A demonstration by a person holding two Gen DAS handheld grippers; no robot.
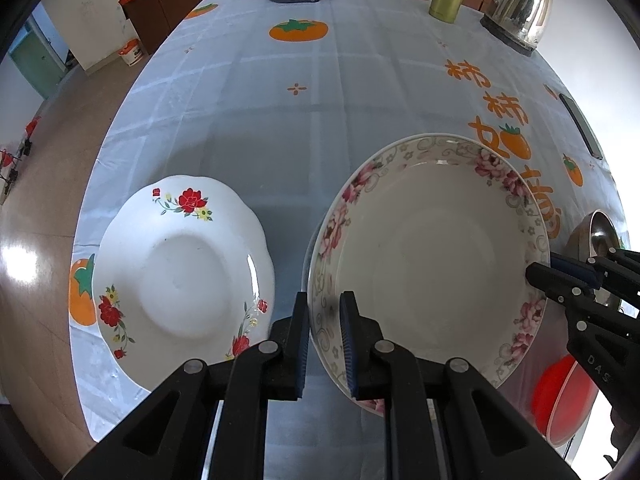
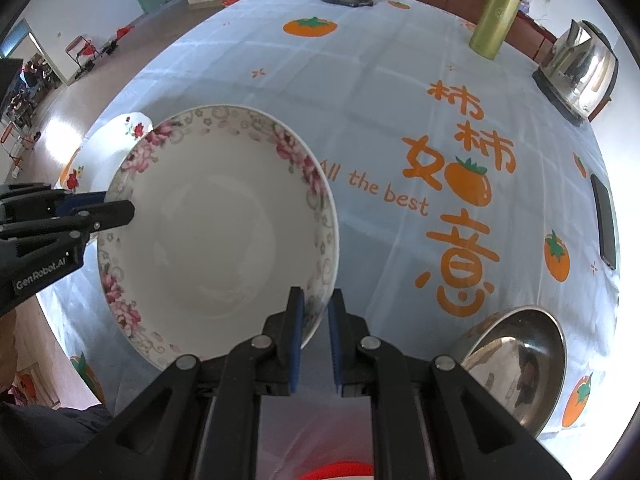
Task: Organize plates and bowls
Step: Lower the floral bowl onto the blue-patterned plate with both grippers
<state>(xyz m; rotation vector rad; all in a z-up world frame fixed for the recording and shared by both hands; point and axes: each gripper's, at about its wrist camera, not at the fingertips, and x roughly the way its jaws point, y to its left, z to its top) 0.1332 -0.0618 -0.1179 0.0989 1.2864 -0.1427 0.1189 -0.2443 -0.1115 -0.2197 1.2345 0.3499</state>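
The bench [image 1: 280,128] carried a white plate [image 1: 180,272] just left of the pink-rimmed bowl [image 1: 432,248], which both tools held at opposite rims above the cloth. The left tool [image 1: 326,344] and right tool [image 2: 316,340] were clenched on thin glazed edges; uneven pull could probably tilt the bowl, slip it free, or knock the plate or steel bowl [image 2: 516,364].

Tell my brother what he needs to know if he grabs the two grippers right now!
Left gripper: shut on the pink-flowered bowl, on its left rim.
Right gripper: shut on the same bowl's right rim. It looks lifted off the table.
Red-flowered plate lies to the left, steel bowl to the right, red bowl near you.
Done: bowl picked up. Left: set it down and sort the rest.
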